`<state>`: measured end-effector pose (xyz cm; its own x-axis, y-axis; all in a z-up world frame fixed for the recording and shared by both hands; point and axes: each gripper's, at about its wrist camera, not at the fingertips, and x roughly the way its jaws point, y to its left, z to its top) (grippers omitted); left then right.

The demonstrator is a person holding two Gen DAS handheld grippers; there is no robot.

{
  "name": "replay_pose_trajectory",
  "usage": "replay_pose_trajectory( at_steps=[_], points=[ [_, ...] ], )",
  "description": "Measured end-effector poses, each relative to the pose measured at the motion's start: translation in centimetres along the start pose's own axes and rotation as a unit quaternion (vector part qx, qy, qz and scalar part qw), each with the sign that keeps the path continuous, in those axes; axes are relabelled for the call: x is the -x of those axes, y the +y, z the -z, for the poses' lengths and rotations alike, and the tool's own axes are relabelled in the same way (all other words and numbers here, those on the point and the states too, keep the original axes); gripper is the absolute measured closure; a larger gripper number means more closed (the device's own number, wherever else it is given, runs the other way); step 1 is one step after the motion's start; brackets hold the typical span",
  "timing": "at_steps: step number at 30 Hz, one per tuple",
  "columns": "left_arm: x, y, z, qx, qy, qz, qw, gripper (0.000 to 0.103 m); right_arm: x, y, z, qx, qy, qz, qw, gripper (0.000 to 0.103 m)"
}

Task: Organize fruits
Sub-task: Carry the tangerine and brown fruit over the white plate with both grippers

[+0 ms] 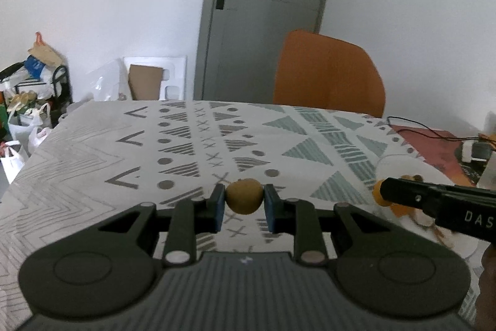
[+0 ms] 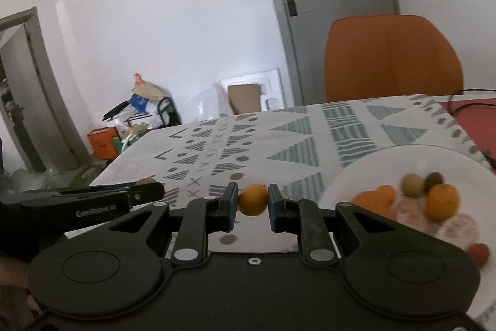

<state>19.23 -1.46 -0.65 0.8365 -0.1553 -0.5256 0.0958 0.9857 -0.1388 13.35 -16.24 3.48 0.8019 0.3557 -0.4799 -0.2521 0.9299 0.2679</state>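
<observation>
Your left gripper (image 1: pixel 244 200), fingers pinching a brown kiwi (image 1: pixel 244 196) above the patterned table (image 1: pixel 93 151), your right gripper (image 2: pixel 253 200), fingers pinching a small orange (image 2: pixel 253 199) beside the white plate (image 2: pixel 356 172) of fruit.

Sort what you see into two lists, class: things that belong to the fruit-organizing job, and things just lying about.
Belongs to the job:
- brown kiwi-like fruit in the left claw
- small orange in the right claw
- white plate of mixed fruit

Lying about:
- orange chair
- black cable
- bags by the wall
- cardboard
</observation>
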Motion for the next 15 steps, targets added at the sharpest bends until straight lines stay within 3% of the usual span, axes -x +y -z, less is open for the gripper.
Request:
replay_pose_trajectory(
  at_steps=[15],
  points=[
    [0.6, -5.3, 0.1, -0.031, -0.012, 0.04, 0.9986, 0.078, 4.1, -4.3, 0.9, -0.024, -0.024, 0.042, 0.999, 0.084]
  ],
)
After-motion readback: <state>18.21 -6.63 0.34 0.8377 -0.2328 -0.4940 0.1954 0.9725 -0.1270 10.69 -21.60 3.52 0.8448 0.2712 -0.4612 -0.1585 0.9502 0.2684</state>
